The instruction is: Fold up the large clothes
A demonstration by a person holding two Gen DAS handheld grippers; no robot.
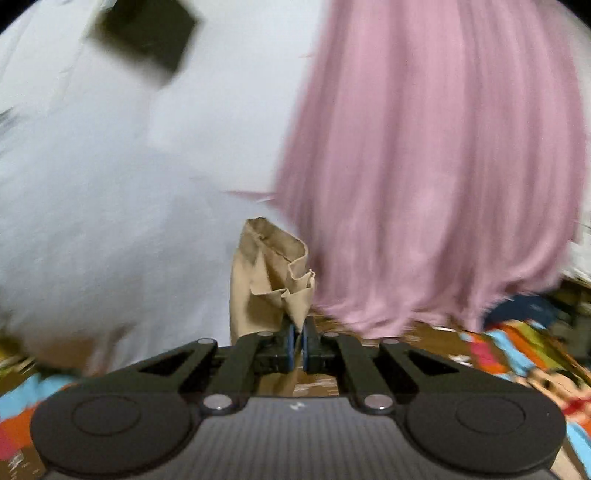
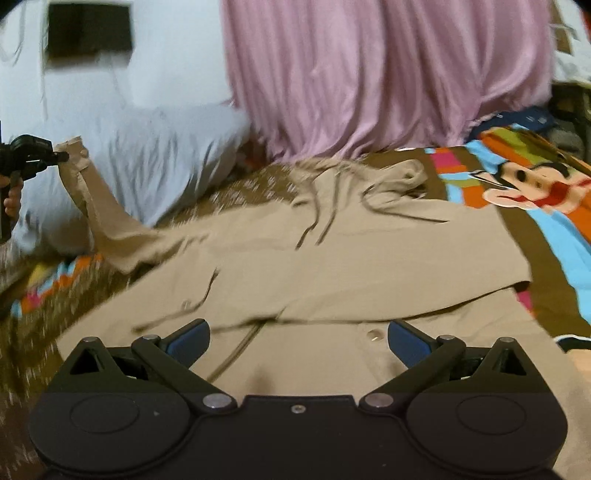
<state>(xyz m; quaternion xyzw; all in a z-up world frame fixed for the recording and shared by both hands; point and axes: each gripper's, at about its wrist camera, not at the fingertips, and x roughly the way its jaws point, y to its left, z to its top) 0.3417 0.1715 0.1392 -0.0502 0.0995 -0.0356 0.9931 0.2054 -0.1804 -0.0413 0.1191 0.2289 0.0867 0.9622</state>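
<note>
A tan hooded coat (image 2: 332, 258) lies spread over the patterned bedspread (image 2: 535, 206) mid-frame. Its sleeve (image 2: 99, 214) rises toward the upper left, cuff pinched in the left gripper (image 1: 298, 332). The right gripper (image 2: 298, 338) hovers low-centre, jaws wide apart.

Obscured and blurred regions, both wrist views

Left wrist view motion-smeared: pink curtain (image 1: 424, 166) and dark wall panel (image 1: 144, 33) lack sharp edges. Beige garment (image 2: 332, 258) lower hem hidden behind right gripper (image 2: 297, 341) body. Hand (image 2: 13, 199) cut by frame edge.
</note>
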